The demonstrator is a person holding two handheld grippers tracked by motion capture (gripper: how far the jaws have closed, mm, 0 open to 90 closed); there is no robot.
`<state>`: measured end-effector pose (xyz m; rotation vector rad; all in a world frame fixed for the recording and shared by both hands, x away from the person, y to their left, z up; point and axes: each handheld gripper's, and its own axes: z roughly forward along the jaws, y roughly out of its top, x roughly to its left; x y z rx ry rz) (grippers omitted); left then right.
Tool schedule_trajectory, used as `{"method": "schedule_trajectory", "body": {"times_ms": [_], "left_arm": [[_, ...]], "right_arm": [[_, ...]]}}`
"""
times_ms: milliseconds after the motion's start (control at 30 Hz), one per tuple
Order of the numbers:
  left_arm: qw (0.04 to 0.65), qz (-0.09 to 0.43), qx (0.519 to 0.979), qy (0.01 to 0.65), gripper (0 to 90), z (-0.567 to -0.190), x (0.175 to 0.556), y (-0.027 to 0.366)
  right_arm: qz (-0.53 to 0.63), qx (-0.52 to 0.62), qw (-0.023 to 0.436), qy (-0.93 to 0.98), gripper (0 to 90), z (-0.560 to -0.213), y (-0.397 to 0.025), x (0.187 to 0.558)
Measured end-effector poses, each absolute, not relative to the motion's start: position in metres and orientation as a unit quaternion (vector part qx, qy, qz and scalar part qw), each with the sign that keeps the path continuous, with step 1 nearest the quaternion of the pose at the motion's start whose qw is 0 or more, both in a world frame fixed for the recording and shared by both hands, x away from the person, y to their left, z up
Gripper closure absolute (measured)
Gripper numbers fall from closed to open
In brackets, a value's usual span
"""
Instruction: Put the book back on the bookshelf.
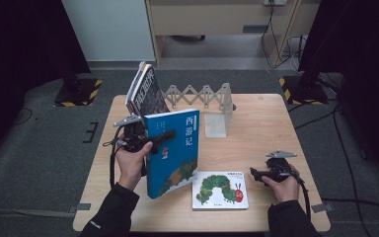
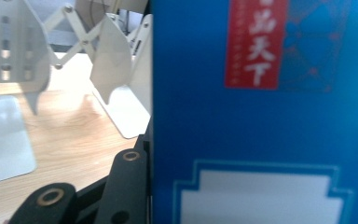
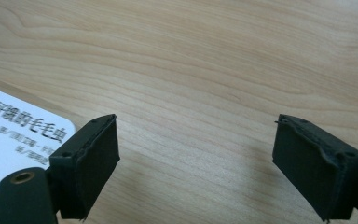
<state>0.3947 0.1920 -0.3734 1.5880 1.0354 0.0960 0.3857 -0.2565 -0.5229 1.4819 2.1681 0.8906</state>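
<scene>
A tall blue book point(image 1: 175, 158) stands upright at the table's left middle, lifted a little, with my left gripper point(image 1: 164, 137) shut on its left edge. In the left gripper view the blue cover point(image 2: 270, 116) is close up, and one black jaw lies against its edge. A white picture book with a green caterpillar point(image 1: 220, 190) lies flat near the front edge. My right gripper point(image 1: 253, 173) rests just right of it, open and holding nothing. In the right gripper view the gripper point(image 3: 196, 154) has bare wood between its jaws, and the picture book's corner point(image 3: 14, 140) shows at the left.
An expanding white book rack point(image 1: 202, 96) with a flat end plate point(image 1: 216, 123) stands at the back middle of the wooden table point(image 1: 261, 123). Two or three books point(image 1: 145, 91) lean at its left end. The rack's dividers point(image 2: 112, 56) show beyond the blue book.
</scene>
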Motion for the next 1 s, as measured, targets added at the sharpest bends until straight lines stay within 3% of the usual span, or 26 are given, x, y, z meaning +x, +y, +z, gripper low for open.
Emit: {"method": "schedule_trajectory", "body": {"times_ms": [500,1000], "left_arm": [[0.588,0.064,0.674,0.444,60.5,-0.352,0.405,0.189],[0.598,0.087,0.665,0.44,60.6,-0.327,0.434,0.175]], "right_arm": [[0.304,0.525,0.205,0.768,3.9,-0.536,-0.263,0.387],[0.317,0.525,0.212,0.761,1.5,-0.539,-0.263,0.385]]}}
